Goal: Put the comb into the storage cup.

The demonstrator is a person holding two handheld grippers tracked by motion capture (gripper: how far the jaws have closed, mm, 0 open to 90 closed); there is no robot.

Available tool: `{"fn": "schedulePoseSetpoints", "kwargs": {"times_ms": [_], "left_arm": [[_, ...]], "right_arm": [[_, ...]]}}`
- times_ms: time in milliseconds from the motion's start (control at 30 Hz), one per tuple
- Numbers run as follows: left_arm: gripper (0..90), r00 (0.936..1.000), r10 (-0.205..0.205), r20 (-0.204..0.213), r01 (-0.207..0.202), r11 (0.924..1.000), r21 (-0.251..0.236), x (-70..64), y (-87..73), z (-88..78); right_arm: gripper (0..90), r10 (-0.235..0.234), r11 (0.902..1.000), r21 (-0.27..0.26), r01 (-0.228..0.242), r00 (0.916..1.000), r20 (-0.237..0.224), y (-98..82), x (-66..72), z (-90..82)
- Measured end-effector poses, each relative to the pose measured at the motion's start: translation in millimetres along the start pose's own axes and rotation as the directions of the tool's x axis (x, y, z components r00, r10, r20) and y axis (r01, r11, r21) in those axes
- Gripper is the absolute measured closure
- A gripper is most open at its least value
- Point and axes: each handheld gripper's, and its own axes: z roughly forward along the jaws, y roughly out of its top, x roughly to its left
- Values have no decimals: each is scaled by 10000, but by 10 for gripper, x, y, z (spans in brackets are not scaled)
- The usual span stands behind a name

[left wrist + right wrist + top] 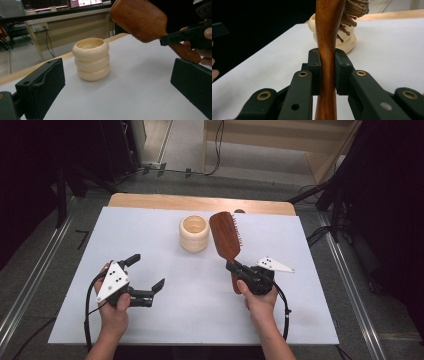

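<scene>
A brown wooden hairbrush [225,237] is held off the white table mat, its paddle head tilted up toward the back and its bristles facing right. My right gripper [234,268] is shut on its handle [326,62], both pads pressed against the wood. A cream ribbed holder [194,233], shaped like three stacked rings with an open top, stands upright just left of the brush head [140,18]. My left gripper [146,272] is open at the front left with nothing between its jaws, and it faces the holder [91,60].
The white mat [150,230] covers a wooden table whose bare far edge [200,201] shows behind the holder. Dark stands and cables flank the table on the floor. A person's hands come in from the front edge.
</scene>
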Motion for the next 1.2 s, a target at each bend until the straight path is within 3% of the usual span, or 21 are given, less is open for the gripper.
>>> {"fn": "schedulePoseSetpoints", "kwargs": {"times_ms": [167,300,533,600,800,900,1000,1200], "left_arm": [[0,9977,-268,624,282,9994,-222,-50,118,197],[0,9941,-415,1002,430,9990,-137,-63,177,373],[0,9877,-677,1406,694,9976,-67,-61,212,540],[0,9823,-815,1685,832,9965,-27,-63,238,614],[0,9745,-971,2024,1006,9949,-70,-72,274,734],[0,9648,-1096,2392,1144,9934,-65,-73,295,824],[0,9612,-1147,2510,1199,9928,-54,-89,309,878],[0,9428,-1554,2948,1568,9875,190,-98,338,1050]], "right_arm": [[767,50,10000,-66,-50,9999,-109,-20,7,-13],[767,5,9998,-215,-16,9988,-484,-37,28,-24],[767,-288,9992,-314,263,9964,-803,-59,64,-25],[767,-275,9994,-251,255,9962,-820,-65,67,-15],[767,-372,9992,-181,355,9937,-1060,-86,78,3],[767,-413,9991,-171,395,9915,-1232,-96,85,12],[767,-518,9986,-188,496,9888,-1399,-103,104,20],[767,-750,9971,-277,714,9837,-1634,-104,130,15]]}}
